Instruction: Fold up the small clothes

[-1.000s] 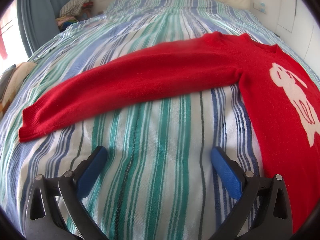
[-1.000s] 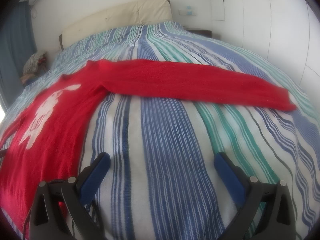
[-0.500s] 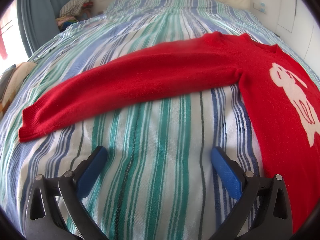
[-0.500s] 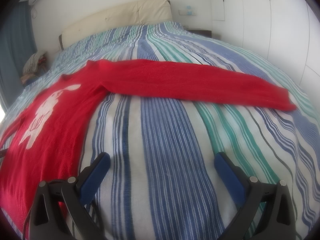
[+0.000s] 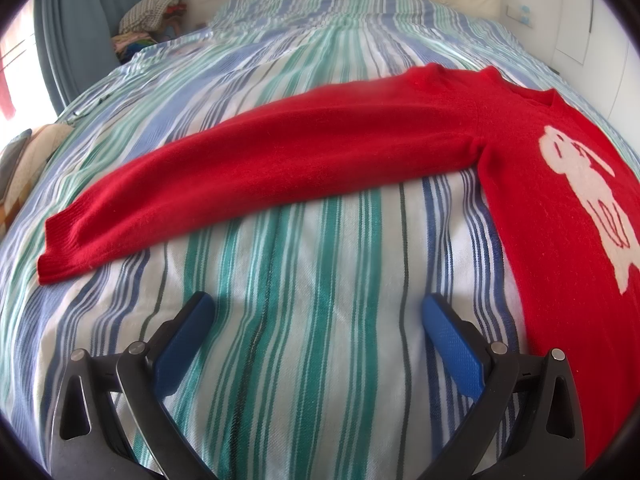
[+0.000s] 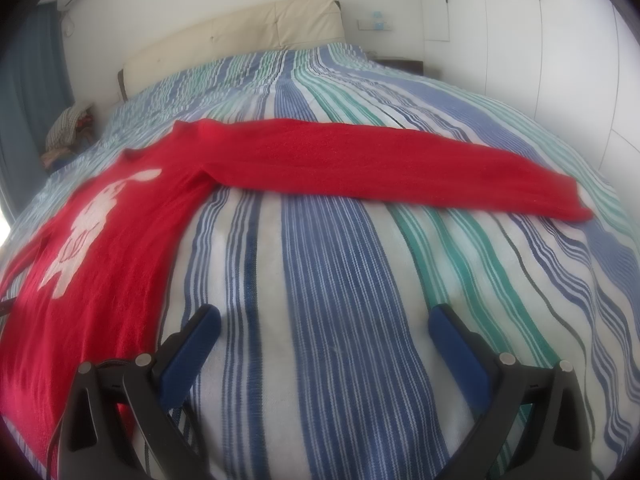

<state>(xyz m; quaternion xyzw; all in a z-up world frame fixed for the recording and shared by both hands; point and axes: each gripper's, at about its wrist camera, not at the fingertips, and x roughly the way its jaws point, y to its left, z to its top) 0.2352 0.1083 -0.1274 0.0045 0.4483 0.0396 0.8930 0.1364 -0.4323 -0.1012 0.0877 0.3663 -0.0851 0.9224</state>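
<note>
Nothing moved | both hand-held grippers agape, empty | red sweater body cut off

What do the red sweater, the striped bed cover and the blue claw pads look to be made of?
Red sweater: soft knit, probably wool or acrylic, with a fuzzy matte surface and ribbed cuff. Striped bed cover: woven cloth, likely cotton, showing a visible weave and no sheen. Blue pads on the left claw: rubber or plastic, finely textured.
</note>
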